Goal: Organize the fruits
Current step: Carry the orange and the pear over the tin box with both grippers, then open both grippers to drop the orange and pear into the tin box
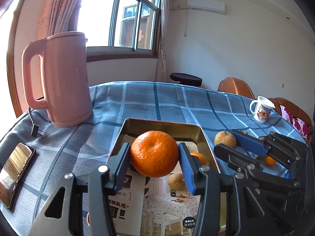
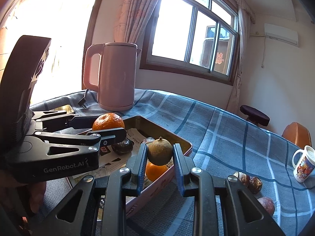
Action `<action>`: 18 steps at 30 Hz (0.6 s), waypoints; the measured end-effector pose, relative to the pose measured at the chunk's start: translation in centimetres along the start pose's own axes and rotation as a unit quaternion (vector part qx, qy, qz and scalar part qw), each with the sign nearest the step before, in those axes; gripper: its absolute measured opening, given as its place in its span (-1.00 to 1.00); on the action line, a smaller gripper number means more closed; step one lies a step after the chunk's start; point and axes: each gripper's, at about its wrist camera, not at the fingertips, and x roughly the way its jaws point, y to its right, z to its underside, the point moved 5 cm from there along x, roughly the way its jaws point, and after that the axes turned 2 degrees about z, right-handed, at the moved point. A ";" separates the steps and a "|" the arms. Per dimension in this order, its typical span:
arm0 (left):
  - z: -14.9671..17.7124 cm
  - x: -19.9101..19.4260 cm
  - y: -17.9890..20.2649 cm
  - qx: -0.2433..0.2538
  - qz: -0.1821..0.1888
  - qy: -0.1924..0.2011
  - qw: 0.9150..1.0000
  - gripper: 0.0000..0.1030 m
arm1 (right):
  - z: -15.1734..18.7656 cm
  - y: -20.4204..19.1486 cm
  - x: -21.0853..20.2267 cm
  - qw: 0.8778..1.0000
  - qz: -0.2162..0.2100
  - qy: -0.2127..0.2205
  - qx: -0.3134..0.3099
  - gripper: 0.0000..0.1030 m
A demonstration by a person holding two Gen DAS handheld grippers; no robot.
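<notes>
My left gripper [image 1: 154, 147] is shut on a large orange [image 1: 154, 153] and holds it above a gold-lined metal tin [image 1: 163, 122]. On the printed paper inside the tin lie a small orange [image 1: 198, 157] and a tan round fruit [image 1: 177, 181]. My right gripper [image 2: 160, 147] is shut on a brown-green round fruit [image 2: 159, 151] over the tin's near corner [image 2: 157, 186], with a small orange [image 2: 155, 171] below it. Each wrist view shows the other gripper too: the right gripper [image 1: 225, 141] with its brown fruit [image 1: 225, 139], and the left gripper [image 2: 108, 126] with the orange [image 2: 108, 124].
A pink kettle [image 1: 63, 78] with a loose plug stands at the back left of the blue checked cloth, and a phone [image 1: 15, 173] lies at the left edge. A printed mug [image 2: 302, 165] is at the right. Dark brown lumps [image 2: 248, 179] and a reddish fruit [image 2: 265, 204] lie on the cloth.
</notes>
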 end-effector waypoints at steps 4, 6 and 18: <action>0.1 0.3 -0.2 -0.008 0.002 -0.008 1.000 -0.02 | 0.1 -0.3 0.2 1.000 -0.006 -0.007 -0.007 -0.46; 0.1 0.6 -0.3 -0.010 0.005 -0.014 1.000 -0.02 | 0.2 -0.5 0.4 1.000 -0.010 -0.012 -0.010 -0.46; 0.5 1.6 -0.5 -0.024 0.020 -0.041 0.999 -0.02 | 0.7 -1.6 2.1 0.998 -0.029 -0.055 -0.031 -0.46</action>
